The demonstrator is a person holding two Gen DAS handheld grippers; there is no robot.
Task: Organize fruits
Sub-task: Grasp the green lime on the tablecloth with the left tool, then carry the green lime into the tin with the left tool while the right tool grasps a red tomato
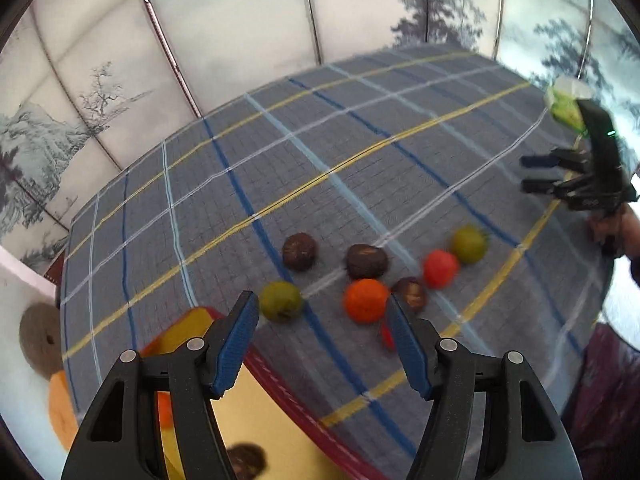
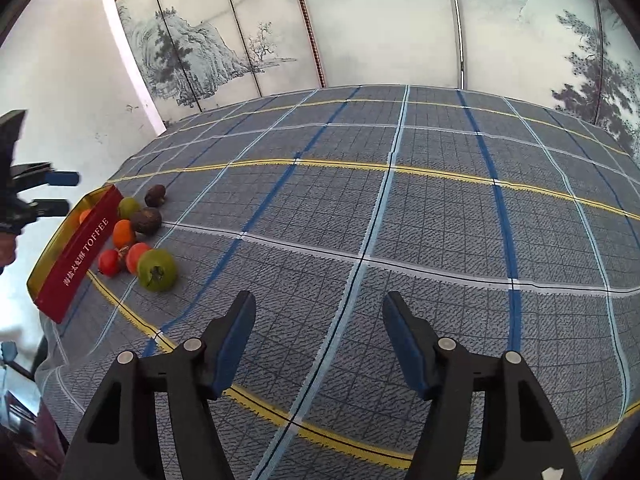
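Several small fruits lie in a cluster on the checked cloth: a green one [image 1: 281, 301], an orange one [image 1: 366, 300], a red one [image 1: 440, 268], another green one [image 1: 469, 243] and dark brown ones [image 1: 299, 251]. A red and gold TOFFEE tin [image 2: 76, 254] stands open beside them, with an orange fruit [image 2: 85, 216] and a dark fruit [image 1: 246, 460] inside. My left gripper [image 1: 322, 344] is open and empty, above the tin's edge just short of the cluster. My right gripper [image 2: 320, 340] is open and empty over bare cloth, well right of the fruits [image 2: 157, 270].
The table [image 2: 400, 208] wears a grey cloth with blue, white and yellow lines. A painted folding screen [image 2: 360, 20] stands behind it. The right gripper shows in the left wrist view [image 1: 532, 174]; the left gripper shows in the right wrist view [image 2: 60, 192].
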